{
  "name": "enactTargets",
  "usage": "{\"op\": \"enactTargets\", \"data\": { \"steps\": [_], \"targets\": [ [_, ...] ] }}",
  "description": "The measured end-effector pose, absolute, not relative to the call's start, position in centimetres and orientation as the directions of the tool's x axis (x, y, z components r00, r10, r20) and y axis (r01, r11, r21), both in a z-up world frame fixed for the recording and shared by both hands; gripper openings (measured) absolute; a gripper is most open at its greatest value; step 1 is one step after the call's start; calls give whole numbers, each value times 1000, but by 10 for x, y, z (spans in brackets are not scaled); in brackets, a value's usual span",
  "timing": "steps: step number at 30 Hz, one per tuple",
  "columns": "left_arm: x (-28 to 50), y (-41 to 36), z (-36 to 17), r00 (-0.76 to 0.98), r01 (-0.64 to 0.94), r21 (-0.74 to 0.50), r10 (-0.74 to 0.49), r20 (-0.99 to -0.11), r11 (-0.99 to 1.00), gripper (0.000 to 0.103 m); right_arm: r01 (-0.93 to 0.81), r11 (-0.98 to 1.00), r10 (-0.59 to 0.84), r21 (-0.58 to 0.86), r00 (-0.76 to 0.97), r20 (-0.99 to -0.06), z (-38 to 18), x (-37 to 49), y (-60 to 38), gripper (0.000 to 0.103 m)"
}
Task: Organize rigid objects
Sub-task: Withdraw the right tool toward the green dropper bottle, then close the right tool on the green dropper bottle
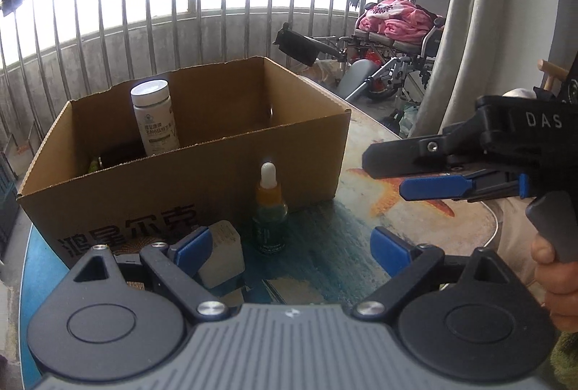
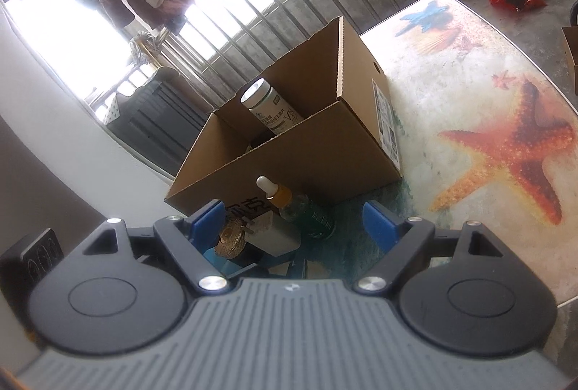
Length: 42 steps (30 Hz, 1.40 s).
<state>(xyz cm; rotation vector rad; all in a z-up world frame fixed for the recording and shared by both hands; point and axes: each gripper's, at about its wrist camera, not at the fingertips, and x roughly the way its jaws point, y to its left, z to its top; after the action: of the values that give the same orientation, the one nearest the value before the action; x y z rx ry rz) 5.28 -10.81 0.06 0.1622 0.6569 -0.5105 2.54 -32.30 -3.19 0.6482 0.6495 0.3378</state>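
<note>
My left gripper [image 1: 290, 247] has its jaws spread wide and holds nothing; its left pad [image 1: 191, 247] sits just in front of a white adapter [image 1: 224, 254], though I cannot tell if they touch. My right gripper [image 2: 289, 222] is also wide open and empty, hovering over the bench [image 2: 469, 94] near its front. In the left view its two fingers lie level, one above the other, pointing toward the box [image 1: 202, 166].

The dropper bottle [image 1: 270, 209] stands upright on the bench, long axis vertical, white bulb up, just in front of the box's near wall and between my left pads. Beside the adapter lies a gold ridged disc [image 2: 229, 237]. Inside the box, toward its far left corner, a white pill bottle [image 1: 154, 117] stands upright, cap up.
</note>
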Motion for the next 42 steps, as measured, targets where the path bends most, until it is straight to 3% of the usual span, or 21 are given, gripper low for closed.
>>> {"op": "enactTargets", "data": {
  "steps": [6, 13, 18, 27, 33, 42],
  "targets": [
    [53, -117, -3, 712, 508, 58, -381, -589, 860, 95, -115, 766, 492, 632, 738, -462, -37, 36, -318, 81],
    [64, -130, -8, 742, 505, 125, -356, -568, 854, 89, -180, 790, 516, 585, 710, -479, -38, 64, -307, 68],
    [77, -136, -13, 733, 513, 116, -363, -575, 851, 72, -231, 786, 553, 573, 678, -485, -38, 85, -299, 55],
    [90, -141, -21, 715, 519, 93, -371, -593, 850, 53, -304, 762, 611, 571, 628, -481, -35, 109, -286, 41],
    [92, -139, -22, 716, 510, 77, -374, -590, 857, 51, -299, 773, 600, 560, 629, -493, -38, 114, -283, 22],
    [92, -141, -19, 700, 518, 15, -413, -582, 855, 51, -269, 771, 592, 577, 637, -495, -39, 107, -292, 21]
  ]
}}
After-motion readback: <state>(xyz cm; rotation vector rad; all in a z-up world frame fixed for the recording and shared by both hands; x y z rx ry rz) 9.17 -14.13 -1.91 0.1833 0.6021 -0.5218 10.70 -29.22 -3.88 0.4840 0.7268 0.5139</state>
